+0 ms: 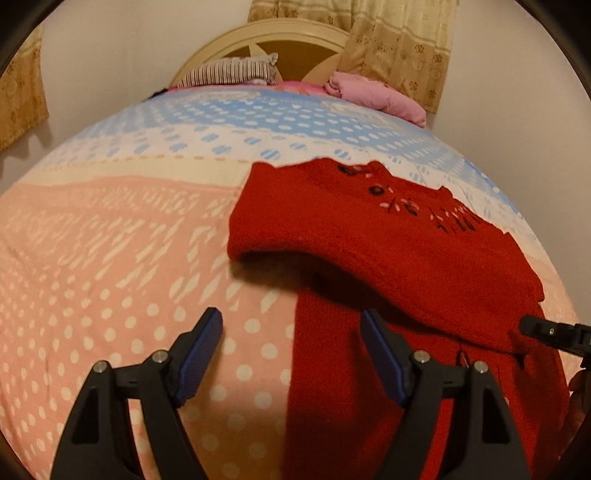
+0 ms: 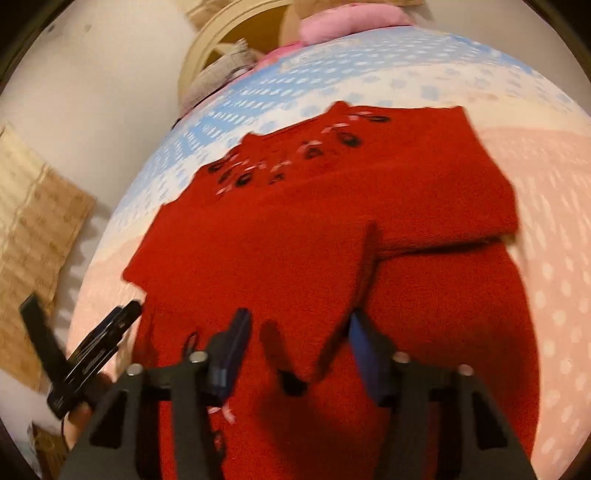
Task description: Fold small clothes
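A red knitted garment with dark and pink embroidery lies partly folded on the bed, one side turned over onto its middle. My left gripper is open at the garment's near left edge, with one finger over the sheet and the other over the red knit. The right wrist view is blurred. In it the red garment fills the centre, and a raised flap of it stands between the jaws of my right gripper; the pads do not clearly press on it. The left gripper shows at that view's left edge.
The bed sheet is dotted, pink near me and blue farther off. A pink pillow and a striped pillow lie by the cream headboard. Beige curtains hang behind. The tip of the right gripper shows at the right.
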Demonstrator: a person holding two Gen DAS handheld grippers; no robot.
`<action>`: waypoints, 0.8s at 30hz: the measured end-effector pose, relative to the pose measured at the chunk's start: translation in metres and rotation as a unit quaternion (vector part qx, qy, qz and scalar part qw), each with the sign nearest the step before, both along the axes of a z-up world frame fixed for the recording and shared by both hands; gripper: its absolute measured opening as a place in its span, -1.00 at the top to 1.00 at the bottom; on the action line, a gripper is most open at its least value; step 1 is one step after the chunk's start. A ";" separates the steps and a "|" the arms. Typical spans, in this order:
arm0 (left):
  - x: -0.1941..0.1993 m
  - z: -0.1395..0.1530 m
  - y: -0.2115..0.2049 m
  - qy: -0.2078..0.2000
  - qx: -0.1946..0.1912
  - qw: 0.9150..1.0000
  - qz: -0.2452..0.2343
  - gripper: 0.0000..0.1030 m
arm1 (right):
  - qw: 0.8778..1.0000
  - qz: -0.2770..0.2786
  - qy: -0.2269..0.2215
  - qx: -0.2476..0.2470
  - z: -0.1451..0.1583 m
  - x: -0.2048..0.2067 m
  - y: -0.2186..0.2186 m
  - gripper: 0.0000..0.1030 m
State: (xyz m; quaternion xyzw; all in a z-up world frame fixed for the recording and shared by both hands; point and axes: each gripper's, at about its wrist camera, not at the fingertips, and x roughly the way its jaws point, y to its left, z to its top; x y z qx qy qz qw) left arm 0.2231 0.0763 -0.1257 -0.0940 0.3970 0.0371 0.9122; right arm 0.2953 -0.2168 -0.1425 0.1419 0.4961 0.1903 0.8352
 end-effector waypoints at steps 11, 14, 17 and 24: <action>0.000 0.011 -0.019 -0.011 0.039 0.999 -0.031 -0.66 | 0.990 0.055 -0.116 -0.064 0.069 -0.012 0.023 0.86; 0.008 0.012 -0.023 -0.010 0.036 0.998 -0.043 -0.78 | 0.988 0.050 -0.137 -0.059 0.092 -0.005 0.020 0.86; 0.025 0.007 -0.017 0.003 0.020 0.999 -0.032 -0.78 | 0.985 0.039 -0.160 -0.046 0.117 -0.002 0.012 0.86; 0.055 0.005 0.009 0.010 -0.021 1.000 0.018 -0.79 | 0.980 0.035 -0.190 -0.053 0.142 0.003 0.003 0.86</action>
